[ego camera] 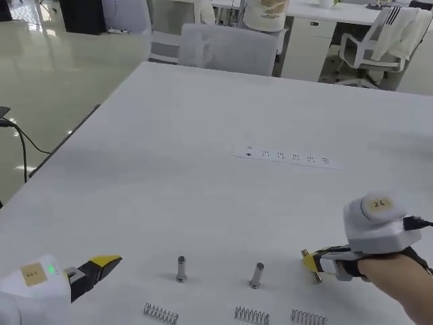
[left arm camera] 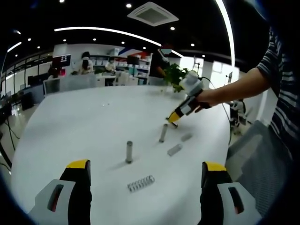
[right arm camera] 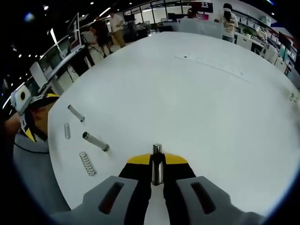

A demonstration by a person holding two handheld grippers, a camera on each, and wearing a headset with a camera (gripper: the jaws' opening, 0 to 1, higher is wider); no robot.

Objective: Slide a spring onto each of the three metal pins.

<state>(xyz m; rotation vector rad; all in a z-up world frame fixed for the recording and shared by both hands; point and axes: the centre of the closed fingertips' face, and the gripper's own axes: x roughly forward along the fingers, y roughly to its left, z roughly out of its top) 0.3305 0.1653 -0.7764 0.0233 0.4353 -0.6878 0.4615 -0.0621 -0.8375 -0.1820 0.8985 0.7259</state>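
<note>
Head view: three metal pins and three springs are laid out in two rows on a white table (ego camera: 203, 169). The left pin (ego camera: 180, 269) and middle pin (ego camera: 256, 275) stand upright and free. In the right gripper view the third pin (right arm camera: 157, 168) is also upright, clamped from the side between the closed jaws of the right gripper (ego camera: 310, 260).

The left spring (ego camera: 160, 313), middle spring (ego camera: 252, 315) and right spring (ego camera: 309, 317) lie flat. Each has its long axis along the row and sits just nearer the person than its pin. No spring is on a pin yet.

The left gripper (ego camera: 108, 264) hovers at the left end of the rows with its jaws wide apart and holding nothing. The left spring is the one nearest it, lying to its right and slightly toward the person.

Key relation: the spring axes are horizontal and the pin axes vertical. A spring would probably have to be lifted and turned on end above a pin top before it can slide down. The free left gripper seems best placed to do this, while the right gripper steadies its pin.
</note>
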